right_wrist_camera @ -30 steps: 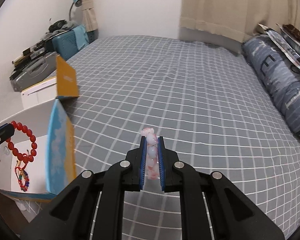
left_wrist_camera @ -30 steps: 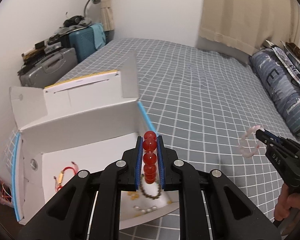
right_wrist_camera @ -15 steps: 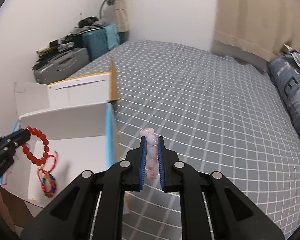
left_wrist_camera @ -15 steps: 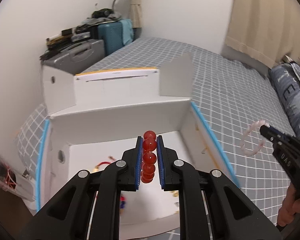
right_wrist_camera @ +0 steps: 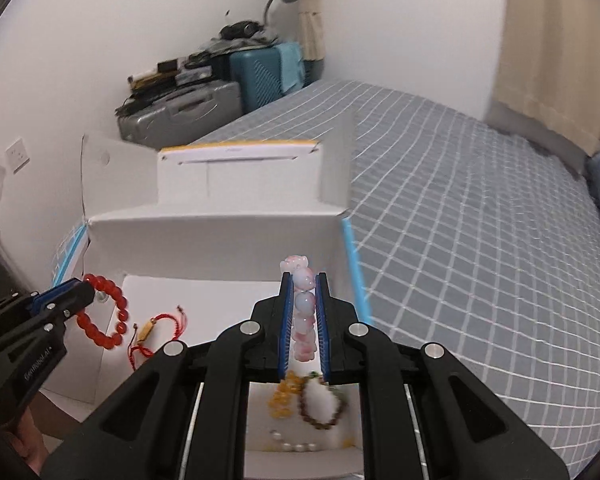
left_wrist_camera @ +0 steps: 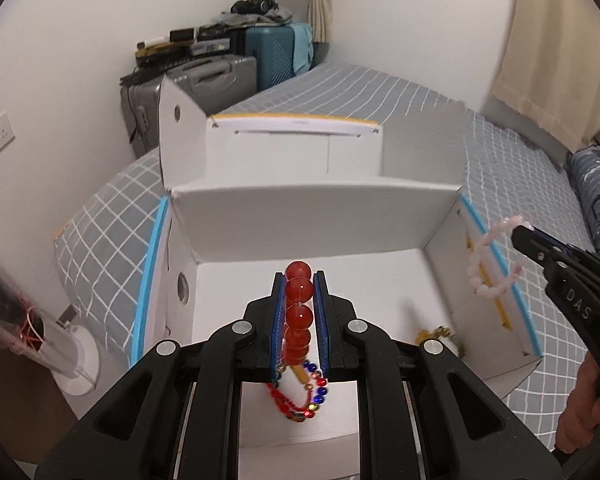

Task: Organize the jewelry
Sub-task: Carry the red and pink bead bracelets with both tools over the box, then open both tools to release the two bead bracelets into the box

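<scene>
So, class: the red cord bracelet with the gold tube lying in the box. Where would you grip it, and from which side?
Grip the gold tube of the red cord bracelet, coming from above through the white box's open top. It lies flat on the floor, and the tube is its only rigid part; the cord is thin and slack.

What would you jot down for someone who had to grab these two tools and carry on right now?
Left hand-held gripper: shut on the red bead bracelet, held over the open white box.
Right hand-held gripper: shut on the pink bead bracelet, over the box's right side.
Already in the box: a red cord bracelet, a multicoloured beaded piece, yellow beads, a brown bead bracelet and pearls.
Left to do: lower both bracelets into the box and release them. Neither has been let go yet.
</scene>
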Tool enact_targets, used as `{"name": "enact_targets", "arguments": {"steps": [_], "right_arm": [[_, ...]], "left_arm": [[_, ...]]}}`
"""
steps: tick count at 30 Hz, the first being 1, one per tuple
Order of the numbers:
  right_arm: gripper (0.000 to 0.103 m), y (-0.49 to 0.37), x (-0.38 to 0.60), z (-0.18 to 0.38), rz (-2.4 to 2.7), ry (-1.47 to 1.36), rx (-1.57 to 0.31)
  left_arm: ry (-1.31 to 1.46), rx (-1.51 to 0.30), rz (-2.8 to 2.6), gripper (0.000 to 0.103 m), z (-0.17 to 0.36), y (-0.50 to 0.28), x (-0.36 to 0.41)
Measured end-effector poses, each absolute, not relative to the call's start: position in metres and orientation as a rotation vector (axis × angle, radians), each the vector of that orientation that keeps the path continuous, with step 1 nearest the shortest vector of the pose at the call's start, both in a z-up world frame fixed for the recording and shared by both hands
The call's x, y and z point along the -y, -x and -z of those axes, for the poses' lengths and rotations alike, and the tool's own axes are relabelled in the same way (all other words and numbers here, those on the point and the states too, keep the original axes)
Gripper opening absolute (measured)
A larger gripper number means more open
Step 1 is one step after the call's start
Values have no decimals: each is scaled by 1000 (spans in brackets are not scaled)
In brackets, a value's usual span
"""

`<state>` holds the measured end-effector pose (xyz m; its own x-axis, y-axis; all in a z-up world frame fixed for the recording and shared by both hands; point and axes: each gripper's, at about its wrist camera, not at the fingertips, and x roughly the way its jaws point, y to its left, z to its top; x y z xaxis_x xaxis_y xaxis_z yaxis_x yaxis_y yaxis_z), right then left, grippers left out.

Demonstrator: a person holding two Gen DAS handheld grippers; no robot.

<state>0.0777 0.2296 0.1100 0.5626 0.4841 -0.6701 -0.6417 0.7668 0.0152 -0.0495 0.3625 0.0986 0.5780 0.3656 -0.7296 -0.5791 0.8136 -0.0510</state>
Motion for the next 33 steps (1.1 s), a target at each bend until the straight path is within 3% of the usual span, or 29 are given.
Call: {"name": "enact_targets", "arguments": {"steps": [11, 30, 32, 33], "right_arm": [[10, -93, -258, -62, -670, 281, -838], [13, -97, -267, -34, -648, 336, -921], [16, -94, -268, -36, -655, 347, -912], [23, -91, -268, -38, -659, 352, -905]], "left_arm": [[335, -885, -561, 13, -56, 38, -383], [323, -926, -578, 15, -49, 38, -388], [324, -915, -585, 19, -55, 40, -385], [325, -907, -587, 31, -57, 42, -383]]}}
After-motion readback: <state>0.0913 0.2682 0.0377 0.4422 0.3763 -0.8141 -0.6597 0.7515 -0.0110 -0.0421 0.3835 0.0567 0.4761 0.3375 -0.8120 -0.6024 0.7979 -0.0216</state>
